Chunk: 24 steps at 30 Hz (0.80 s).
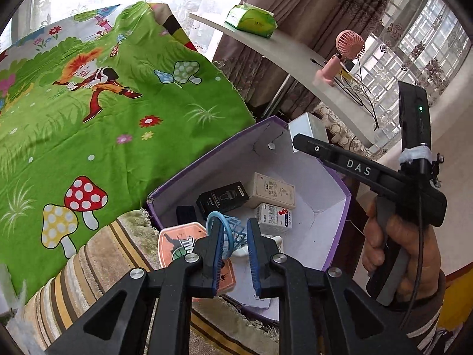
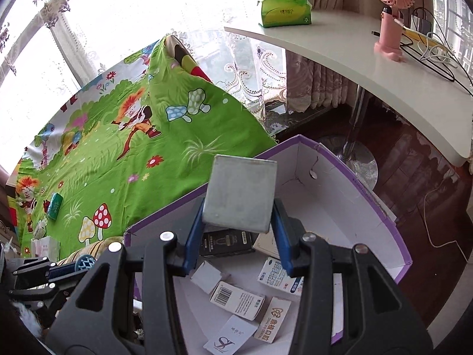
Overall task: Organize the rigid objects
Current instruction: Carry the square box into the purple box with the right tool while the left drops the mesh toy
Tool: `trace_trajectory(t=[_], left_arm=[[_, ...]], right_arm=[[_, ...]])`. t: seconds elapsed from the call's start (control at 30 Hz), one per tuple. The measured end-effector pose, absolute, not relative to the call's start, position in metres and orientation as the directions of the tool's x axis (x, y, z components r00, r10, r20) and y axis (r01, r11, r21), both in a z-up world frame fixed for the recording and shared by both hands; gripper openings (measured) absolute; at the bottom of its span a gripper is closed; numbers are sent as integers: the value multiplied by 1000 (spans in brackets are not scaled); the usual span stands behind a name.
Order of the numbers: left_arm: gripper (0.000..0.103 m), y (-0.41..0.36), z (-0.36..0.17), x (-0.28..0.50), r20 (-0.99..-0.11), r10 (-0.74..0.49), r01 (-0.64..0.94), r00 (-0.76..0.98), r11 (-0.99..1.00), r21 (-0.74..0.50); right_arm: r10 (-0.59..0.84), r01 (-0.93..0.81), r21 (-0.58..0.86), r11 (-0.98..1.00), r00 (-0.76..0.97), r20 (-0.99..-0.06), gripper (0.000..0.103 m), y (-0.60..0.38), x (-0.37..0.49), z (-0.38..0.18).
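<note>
- Grey box [image 2: 241, 196] pinched in my right gripper [image 2: 236, 236] above purple carton [image 2: 381, 204].
- Left gripper [image 1: 233, 245] slightly parted around blue hoop toy [image 1: 227, 230]; contact unclear.
- Cartons clutter carton floor; green sheet [image 1: 118, 118] beside.

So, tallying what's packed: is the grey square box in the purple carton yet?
Not yet: the grey square box hangs clamped above the purple carton.
</note>
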<state>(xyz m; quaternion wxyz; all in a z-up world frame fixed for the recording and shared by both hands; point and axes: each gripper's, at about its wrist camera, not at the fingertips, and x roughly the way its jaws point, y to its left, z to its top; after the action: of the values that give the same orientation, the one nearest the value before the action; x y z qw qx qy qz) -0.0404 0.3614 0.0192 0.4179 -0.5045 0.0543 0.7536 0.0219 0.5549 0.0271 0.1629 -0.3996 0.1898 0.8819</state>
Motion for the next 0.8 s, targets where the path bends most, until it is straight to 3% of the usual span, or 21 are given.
trace_trajectory(t=[0.13, 0.17, 0.37, 0.5, 0.8], left_arm=[[57, 360, 15, -40, -812, 564, -676, -151, -658, -331], [59, 358, 16, -41, -808, 568, -671, -156, -661, -335], [59, 341, 13, -48, -796, 582, -621, -168, -689, -373], [59, 330, 12, -51, -787, 590, -592, -180, -704, -392], [59, 316, 12, -58, -774, 600, -550, -202, -723, -417]], right_arm=[[131, -438, 207, -875, -625, -769, 48, 558, 21, 25], [128, -435, 207, -876, -625, -770, 48, 557, 20, 25], [107, -418, 208, -884, -615, -781, 48, 557, 7, 19], [100, -425, 214, -880, -605, -790, 60, 557, 4, 16], [110, -437, 205, -876, -594, -797, 66, 555, 10, 18]])
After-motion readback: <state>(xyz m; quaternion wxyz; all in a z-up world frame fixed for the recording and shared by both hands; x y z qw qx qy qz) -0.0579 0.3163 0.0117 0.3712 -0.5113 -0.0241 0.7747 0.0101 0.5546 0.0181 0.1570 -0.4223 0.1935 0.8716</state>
